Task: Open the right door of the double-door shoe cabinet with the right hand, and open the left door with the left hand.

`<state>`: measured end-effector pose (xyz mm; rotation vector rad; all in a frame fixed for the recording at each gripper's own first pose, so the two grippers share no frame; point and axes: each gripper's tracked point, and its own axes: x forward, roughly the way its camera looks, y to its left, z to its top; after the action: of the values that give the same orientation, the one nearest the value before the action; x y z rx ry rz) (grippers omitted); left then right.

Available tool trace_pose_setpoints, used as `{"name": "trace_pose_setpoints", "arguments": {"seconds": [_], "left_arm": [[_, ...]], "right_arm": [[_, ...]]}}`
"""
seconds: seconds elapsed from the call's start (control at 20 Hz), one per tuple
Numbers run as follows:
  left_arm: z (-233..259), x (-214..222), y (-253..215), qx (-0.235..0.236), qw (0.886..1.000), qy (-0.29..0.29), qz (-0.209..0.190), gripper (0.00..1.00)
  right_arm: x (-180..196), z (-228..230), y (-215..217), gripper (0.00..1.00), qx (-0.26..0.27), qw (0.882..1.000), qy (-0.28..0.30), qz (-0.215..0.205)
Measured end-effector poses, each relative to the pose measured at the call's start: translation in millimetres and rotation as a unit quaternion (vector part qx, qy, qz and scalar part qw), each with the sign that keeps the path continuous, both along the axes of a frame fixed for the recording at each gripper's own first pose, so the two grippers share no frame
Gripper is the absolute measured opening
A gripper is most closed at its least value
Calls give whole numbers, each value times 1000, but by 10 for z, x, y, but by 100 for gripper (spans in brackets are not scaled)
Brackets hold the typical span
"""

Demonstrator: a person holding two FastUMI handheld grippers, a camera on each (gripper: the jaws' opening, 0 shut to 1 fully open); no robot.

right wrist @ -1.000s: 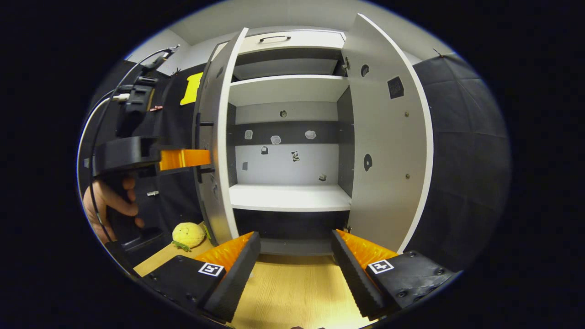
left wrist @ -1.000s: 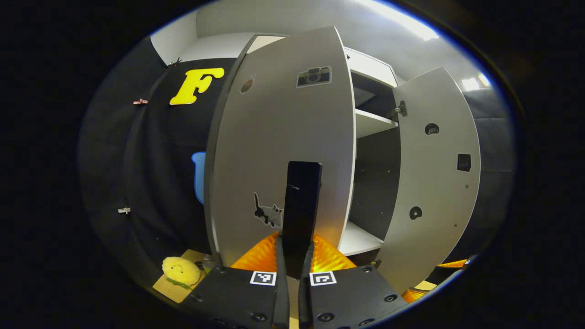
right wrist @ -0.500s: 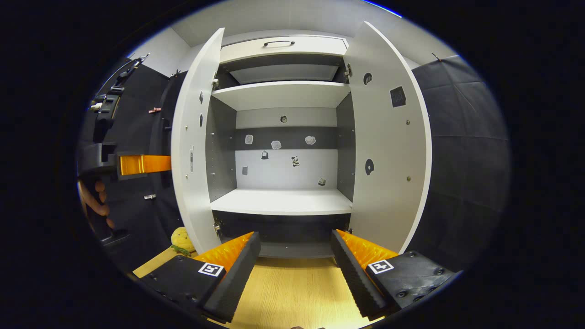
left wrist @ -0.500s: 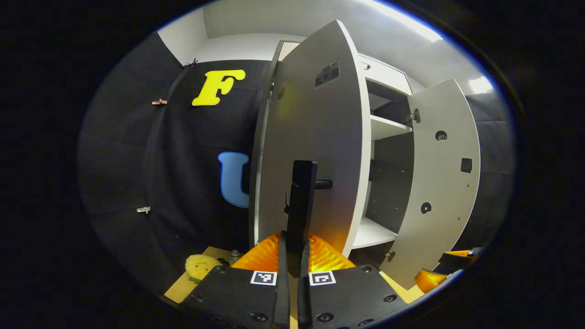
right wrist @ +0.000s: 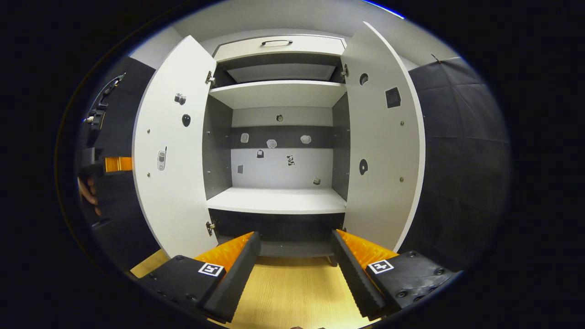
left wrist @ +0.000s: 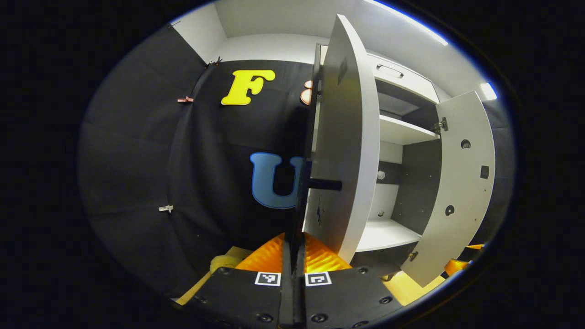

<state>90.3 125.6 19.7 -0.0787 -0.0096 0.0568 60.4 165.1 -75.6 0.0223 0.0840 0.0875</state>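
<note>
The white shoe cabinet (right wrist: 279, 93) stands with both doors swung wide. In the right gripper view the left door (right wrist: 171, 151) and right door (right wrist: 381, 151) flank bare shelves. My right gripper (right wrist: 295, 256) hovers open in front of the cabinet's base, holding nothing. In the left gripper view the left door (left wrist: 352, 151) appears almost edge-on, and its black bar handle (left wrist: 302, 201) runs upright between my fingers. My left gripper (left wrist: 294, 242) is shut on that handle. The right door (left wrist: 461, 192) hangs open beyond. The left gripper (right wrist: 116, 164) and a hand (right wrist: 87, 196) peek from behind the left door.
A light wooden surface (right wrist: 292, 292) lies under the right gripper. A yellow plush toy (left wrist: 224, 262) sits low beside the left door. Small stickers dot the cabinet's back panel (right wrist: 274, 160). Black cloth walls close in on both sides.
The left door has swung further open with my left gripper on its handle, now showing its inner face to the right gripper view. The right gripper has stayed put.
</note>
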Motion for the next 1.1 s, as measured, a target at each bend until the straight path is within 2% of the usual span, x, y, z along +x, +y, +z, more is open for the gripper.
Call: {"name": "trace_pose_setpoints", "arguments": {"seconds": [0.25, 0.45, 0.6, 0.8, 0.95, 1.1], "left_arm": [[-4, -115, 43, 25, 1000, 1, 14, 5], [-69, -420, 60, 23, 999, 20, 18, 5], [-94, -681, -34, 46, 998, 34, 38, 5], [3, -921, -555, 48, 998, 14, 36, 5], [-4, -1037, -1099, 22, 1000, 16, 7, 5], [53, -1172, -1468, -3, 1000, 0, 4, 5]], "right_arm": [[-87, 88, -120, 98, 8, 1000, -1, -15], [-135, 122, -362, 99, -1, 1000, -3, -26], [-158, 139, -511, 99, 8, 1000, 0, -18], [-171, 216, -749, 99, 13, 1000, -3, 2], [-232, 338, -943, 99, 23, 1000, -10, 12], [-308, 468, -1100, 99, 31, 999, -21, 28]]}}
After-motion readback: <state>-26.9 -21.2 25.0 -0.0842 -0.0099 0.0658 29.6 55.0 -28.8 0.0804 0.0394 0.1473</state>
